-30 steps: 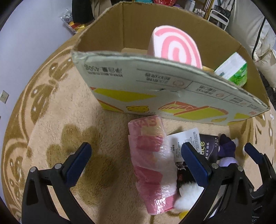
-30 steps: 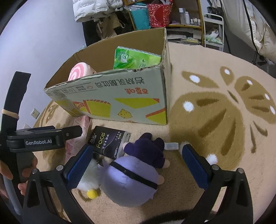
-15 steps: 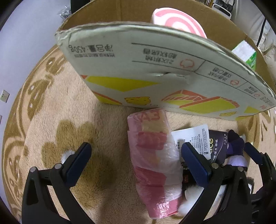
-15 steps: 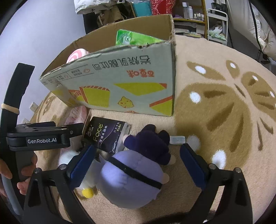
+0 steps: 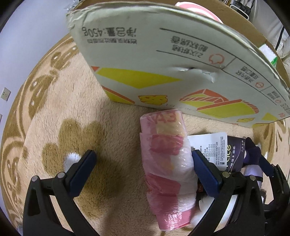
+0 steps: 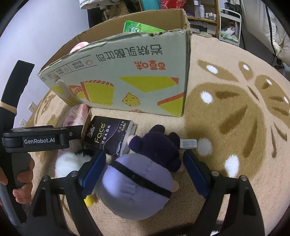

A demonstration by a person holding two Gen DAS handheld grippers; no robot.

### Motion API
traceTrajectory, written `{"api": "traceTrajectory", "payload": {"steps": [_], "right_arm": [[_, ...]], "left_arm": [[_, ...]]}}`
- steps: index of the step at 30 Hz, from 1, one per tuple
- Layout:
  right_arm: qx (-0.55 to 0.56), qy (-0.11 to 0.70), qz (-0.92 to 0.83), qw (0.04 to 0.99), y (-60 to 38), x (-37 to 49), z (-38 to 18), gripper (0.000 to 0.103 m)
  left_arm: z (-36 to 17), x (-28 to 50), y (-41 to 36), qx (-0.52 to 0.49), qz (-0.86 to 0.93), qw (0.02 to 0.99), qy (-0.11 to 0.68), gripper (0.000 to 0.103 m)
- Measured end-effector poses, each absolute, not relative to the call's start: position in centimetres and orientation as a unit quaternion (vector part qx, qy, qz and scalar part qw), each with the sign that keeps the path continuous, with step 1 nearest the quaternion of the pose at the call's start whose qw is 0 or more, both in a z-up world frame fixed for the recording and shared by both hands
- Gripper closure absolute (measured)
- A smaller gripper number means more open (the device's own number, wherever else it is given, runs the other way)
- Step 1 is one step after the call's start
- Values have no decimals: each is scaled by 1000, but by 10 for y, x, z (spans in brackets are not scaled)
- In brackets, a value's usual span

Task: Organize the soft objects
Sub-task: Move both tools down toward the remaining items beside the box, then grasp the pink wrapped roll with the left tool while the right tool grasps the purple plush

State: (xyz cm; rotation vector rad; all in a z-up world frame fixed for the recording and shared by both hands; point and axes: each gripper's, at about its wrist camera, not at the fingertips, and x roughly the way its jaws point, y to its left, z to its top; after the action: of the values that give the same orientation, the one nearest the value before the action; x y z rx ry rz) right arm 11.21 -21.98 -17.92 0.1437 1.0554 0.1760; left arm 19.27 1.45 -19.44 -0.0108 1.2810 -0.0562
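Note:
A pink plastic-wrapped roll pack (image 5: pixel 168 163) lies on the carpet in front of the cardboard box (image 5: pixel 163 59). My left gripper (image 5: pixel 143 165) is open, low over the carpet, its right finger touching the pack's right side. A purple plush toy (image 6: pixel 143 179) lies between the open fingers of my right gripper (image 6: pixel 145 167), neither pad clearly pressing it. A black tissue pack (image 6: pixel 108 136) lies beside it, also in the left wrist view (image 5: pixel 233 154). A white plush (image 6: pixel 68 163) lies left of the purple one. The box (image 6: pixel 126 76) holds a pink swirl cushion (image 5: pixel 197 9) and a green pack (image 6: pixel 139 28).
The beige patterned carpet (image 6: pixel 235 118) spreads to the right of the box. The left gripper's body and a hand (image 6: pixel 23 174) show at the left of the right wrist view. Shelves and furniture (image 6: pixel 208 12) stand behind the box.
Both grippers have moved down and forward. The left gripper now has the pink pack between its fingers; the right gripper's fingers now straddle the purple plush. Both stay open.

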Motion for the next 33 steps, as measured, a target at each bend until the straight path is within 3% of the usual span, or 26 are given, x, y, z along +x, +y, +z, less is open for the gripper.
{"api": "traceTrajectory", "payload": {"steps": [21,28,33], "right_arm": [[69,509,84,854,-220,113,-183,12],[69,510,84,854,-221,114,-182,12],[71,510,83,853,-220,113,-182,16]], "left_arm": [[-199,194,-2,13,-16,798,602,1],[-198,191,-10,20,-32,797,603,16],[-197,188,-20,46,-35,801,596,32]]}}
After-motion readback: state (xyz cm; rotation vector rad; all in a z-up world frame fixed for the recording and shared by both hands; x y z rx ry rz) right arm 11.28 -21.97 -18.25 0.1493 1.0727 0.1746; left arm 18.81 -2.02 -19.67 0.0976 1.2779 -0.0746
